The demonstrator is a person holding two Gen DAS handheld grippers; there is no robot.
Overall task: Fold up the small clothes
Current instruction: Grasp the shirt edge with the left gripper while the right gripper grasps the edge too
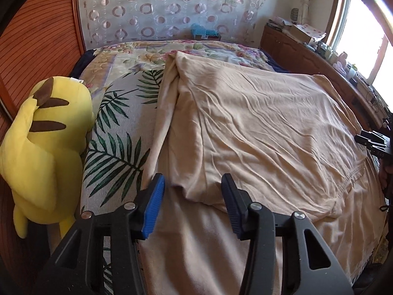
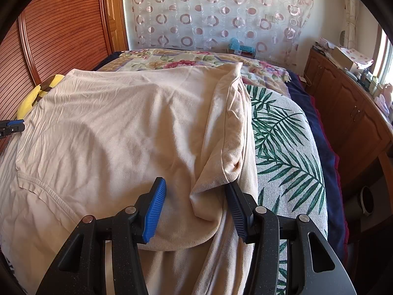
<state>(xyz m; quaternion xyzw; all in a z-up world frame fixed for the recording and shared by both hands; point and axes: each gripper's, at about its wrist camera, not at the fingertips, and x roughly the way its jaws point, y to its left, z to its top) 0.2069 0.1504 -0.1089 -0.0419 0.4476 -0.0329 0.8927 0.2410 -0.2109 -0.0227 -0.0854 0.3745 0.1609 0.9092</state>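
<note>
A beige T-shirt (image 1: pixel 258 127) lies spread on the bed, wrinkled, with its side parts folded inward; it also shows in the right wrist view (image 2: pixel 122 135). My left gripper (image 1: pixel 192 189) is open, its blue pads either side of a folded corner of the shirt at the near left. My right gripper (image 2: pixel 196 196) is open over the shirt's folded right sleeve (image 2: pixel 231 135), whose edge touches the right pad. Each gripper's tip shows at the edge of the other's view (image 1: pixel 373 142) (image 2: pixel 12 126).
The shirt rests on a palm-leaf cloth (image 1: pixel 118 127) over a floral bedspread (image 1: pixel 137 54). A yellow plush toy (image 1: pixel 41 142) sits at the bed's left edge. A wooden cabinet (image 2: pixel 348 113) with clutter stands along the right, under a window (image 1: pixel 363 32). A curtain (image 2: pixel 216 9) hangs behind.
</note>
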